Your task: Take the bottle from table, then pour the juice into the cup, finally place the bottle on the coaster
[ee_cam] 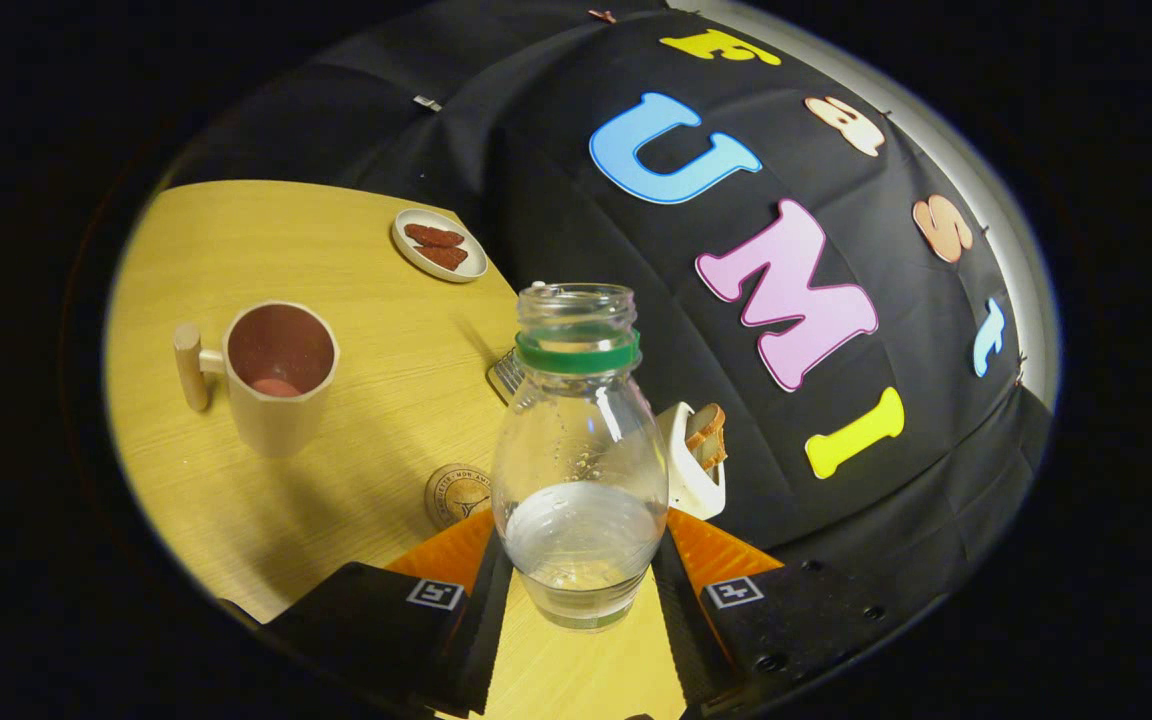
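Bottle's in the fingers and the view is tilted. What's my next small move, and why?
Probably carry the bottle over toward the cup until its open mouth is above the rim. The hand-held gripper is shut on the bottle's lower body, clear liquid remains at the bottom, and the cup stands off to the side beyond the coaster, too far for a pour to land in it.

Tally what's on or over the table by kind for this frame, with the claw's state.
Bottle: 1, clear, uncapped, gripped between the claw's fingers
Cup: 1
Coaster: 1
Plate: 1
Red pieces on the plate: 2
White holder behind the bottle: 1
Total: 7
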A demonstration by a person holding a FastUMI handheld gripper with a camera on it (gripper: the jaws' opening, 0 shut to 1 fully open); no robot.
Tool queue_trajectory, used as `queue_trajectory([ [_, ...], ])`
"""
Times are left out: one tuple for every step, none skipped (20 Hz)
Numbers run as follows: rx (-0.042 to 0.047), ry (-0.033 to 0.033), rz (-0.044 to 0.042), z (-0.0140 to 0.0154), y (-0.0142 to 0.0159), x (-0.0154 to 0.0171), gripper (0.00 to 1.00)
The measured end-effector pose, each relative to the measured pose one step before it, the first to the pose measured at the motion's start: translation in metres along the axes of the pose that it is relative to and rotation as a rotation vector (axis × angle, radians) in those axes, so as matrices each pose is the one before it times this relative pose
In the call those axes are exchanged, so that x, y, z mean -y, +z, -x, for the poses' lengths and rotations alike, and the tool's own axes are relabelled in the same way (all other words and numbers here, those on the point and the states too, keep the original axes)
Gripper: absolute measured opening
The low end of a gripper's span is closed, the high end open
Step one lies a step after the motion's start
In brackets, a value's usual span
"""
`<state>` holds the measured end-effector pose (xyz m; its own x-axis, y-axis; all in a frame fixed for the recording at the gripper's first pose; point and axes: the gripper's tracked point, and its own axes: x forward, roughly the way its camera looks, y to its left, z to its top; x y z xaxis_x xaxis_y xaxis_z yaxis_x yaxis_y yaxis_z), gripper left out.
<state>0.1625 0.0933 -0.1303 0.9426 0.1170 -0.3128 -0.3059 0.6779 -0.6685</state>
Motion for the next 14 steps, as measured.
queue_trajectory([
  [0.00378, 0.00087, 0.02273, -0.00087, 0.00232, -0.00239, 0.72],
  [0.00357, 0.00098, 0.02356, -0.00176, 0.00171, -0.00251, 0.72],
  [0.00154, 0.00132, 0.02596, -0.00178, 0.00153, -0.00252, 0.72],
  [0.0021, 0.00518, 0.02337, -0.00042, 0.00215, -0.00345, 0.72],
  [0.00342, 0.01361, 0.01456, -0.00163, 0.00079, -0.00486, 0.72],
  [-0.00075, 0.01246, 0.01176, -0.00127, 0.00009, -0.00488, 0.72],
  [-0.0029, 0.00303, 0.01784, -0.00197, -0.00013, -0.00159, 0.72],
  [0.00081, -0.00236, 0.02372, -0.00033, 0.00146, -0.00154, 0.72],
  [0.00168, -0.00285, 0.02765, -0.00261, 0.0015, -0.00201, 0.72],
  [0.00297, -0.00061, 0.02847, -0.00062, 0.0014, -0.00196, 0.72],
  [0.00888, 0.00178, 0.0231, -0.00166, 0.00303, -0.00304, 0.72],
  [0.0082, 0.0076, 0.0192, 0.00034, 0.00143, -0.0033, 0.72],
  [0.00427, 0.00214, 0.02455, 0.00064, 0.00288, -0.00206, 0.72],
  [0.00159, -0.00099, 0.02072, -0.00059, 0.00117, -0.00145, 0.72],
])
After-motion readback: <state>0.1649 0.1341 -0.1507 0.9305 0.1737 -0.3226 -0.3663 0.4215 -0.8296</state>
